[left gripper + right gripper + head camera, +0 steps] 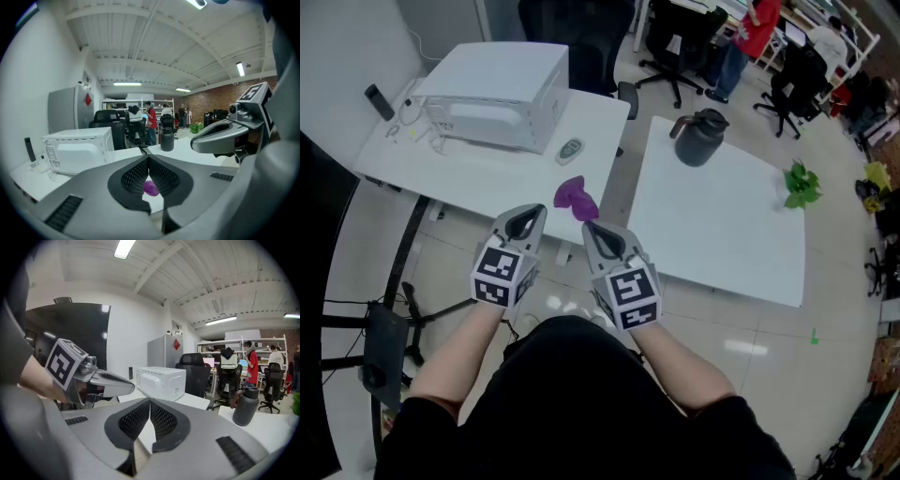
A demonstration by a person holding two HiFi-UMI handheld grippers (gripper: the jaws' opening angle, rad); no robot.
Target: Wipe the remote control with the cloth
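From the head view, the left gripper and the right gripper hang side by side off the near edge of the white left-hand table, both well short of anything on it. The crumpled purple cloth lies near that edge at about 12 o'clock from the pair, and the small oval pale-grey remote control rests further along at 12 o'clock from the cloth, just beside the boxy white microwave oven at its 10 o'clock. In the left gripper view the black ribbed pads are pressed together with nothing pinched; the cloth shows beyond them, low at 6 o'clock. In the right gripper view the pads likewise meet on nothing, and bare tabletop shows past them. The task looks to be at its start, the approach to the cloth. The next move probably calls for one gripper to spread its jaws, dip toward the cloth and pinch a fold.
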